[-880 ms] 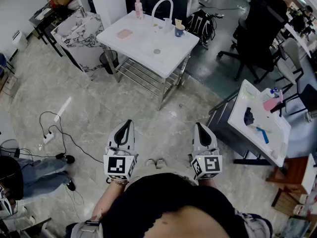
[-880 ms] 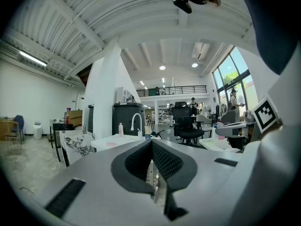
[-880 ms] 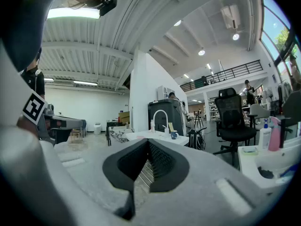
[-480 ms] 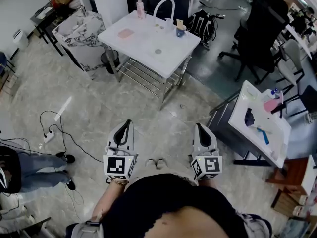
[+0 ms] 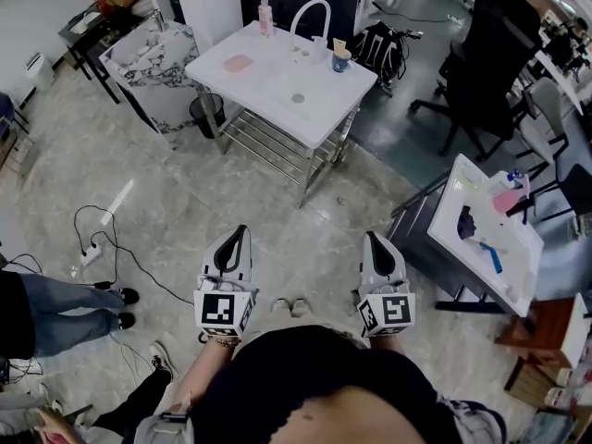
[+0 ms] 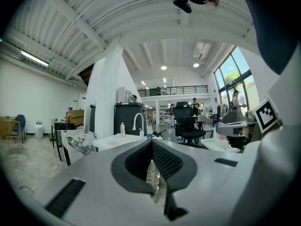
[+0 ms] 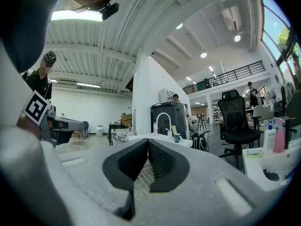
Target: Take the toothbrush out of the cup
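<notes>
A blue cup [image 5: 341, 60] with a pale toothbrush [image 5: 339, 45] standing in it sits at the far right corner of the white sink table [image 5: 268, 80], beside the curved white faucet [image 5: 308, 12]. In the right gripper view the same cup [image 7: 177, 138] shows far off, past the jaws. My left gripper [image 5: 242, 230] and right gripper [image 5: 371, 235] are held level close to my body, well short of the table. Both are shut with nothing between their jaws. The left gripper [image 6: 151, 142] and the right gripper [image 7: 148, 141] point toward the table.
A pink bottle [image 5: 266, 17] and a pink pad [image 5: 238, 63] lie on the sink table. A marble-topped cabinet [image 5: 148, 54] stands at its left, a black office chair [image 5: 481, 72] at its right. A white side table [image 5: 458, 239] is near my right. Cables and a power strip [image 5: 91, 253] lie on the floor, with a person's legs [image 5: 55, 308] at left.
Both grippers stay where they were, still shut. The person at the left has walked further into view, and a foot now shows at the bottom left.
</notes>
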A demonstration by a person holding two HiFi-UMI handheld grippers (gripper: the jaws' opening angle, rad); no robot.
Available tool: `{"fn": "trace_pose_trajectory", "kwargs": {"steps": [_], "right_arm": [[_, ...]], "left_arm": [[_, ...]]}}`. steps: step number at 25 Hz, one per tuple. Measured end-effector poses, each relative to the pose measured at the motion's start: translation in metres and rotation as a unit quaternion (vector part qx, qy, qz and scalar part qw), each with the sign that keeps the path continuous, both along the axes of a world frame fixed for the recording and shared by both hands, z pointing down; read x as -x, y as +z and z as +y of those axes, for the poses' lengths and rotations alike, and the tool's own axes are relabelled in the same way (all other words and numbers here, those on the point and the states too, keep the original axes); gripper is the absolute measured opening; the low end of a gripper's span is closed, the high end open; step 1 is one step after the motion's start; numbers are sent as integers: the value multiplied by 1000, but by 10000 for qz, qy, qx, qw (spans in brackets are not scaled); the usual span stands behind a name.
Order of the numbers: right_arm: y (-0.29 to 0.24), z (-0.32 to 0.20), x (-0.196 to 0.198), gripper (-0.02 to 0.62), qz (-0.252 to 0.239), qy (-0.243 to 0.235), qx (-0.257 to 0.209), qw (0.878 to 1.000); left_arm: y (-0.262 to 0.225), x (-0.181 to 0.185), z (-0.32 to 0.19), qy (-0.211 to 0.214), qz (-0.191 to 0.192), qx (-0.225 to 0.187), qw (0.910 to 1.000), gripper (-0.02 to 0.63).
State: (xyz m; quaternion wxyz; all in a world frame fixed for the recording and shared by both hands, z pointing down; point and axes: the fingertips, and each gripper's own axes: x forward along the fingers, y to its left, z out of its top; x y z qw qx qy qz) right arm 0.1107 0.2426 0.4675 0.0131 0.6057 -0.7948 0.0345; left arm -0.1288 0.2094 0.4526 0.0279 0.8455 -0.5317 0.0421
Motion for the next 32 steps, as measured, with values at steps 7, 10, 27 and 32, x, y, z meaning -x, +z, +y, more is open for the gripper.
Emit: {"fn": "trace_pose_trajectory", "kwargs": {"steps": [7, 10, 27, 32], "right_arm": [[-8, -5, 10, 286, 2, -105, -172, 9998], [-11, -6, 4, 371, -22, 116, -258, 9996], [-3, -30, 19, 387, -5, 93, -212, 9997], [-3, -43, 22, 387, 115, 98, -241, 9996]], "left_arm": [[1, 9, -1, -77, 21, 6, 10000, 2], [2, 13, -1, -101, 15, 17, 9999, 2], [15, 50, -12, -302, -9, 51, 9995, 2], [19, 61, -20, -363, 5, 105, 9993, 2]]}}
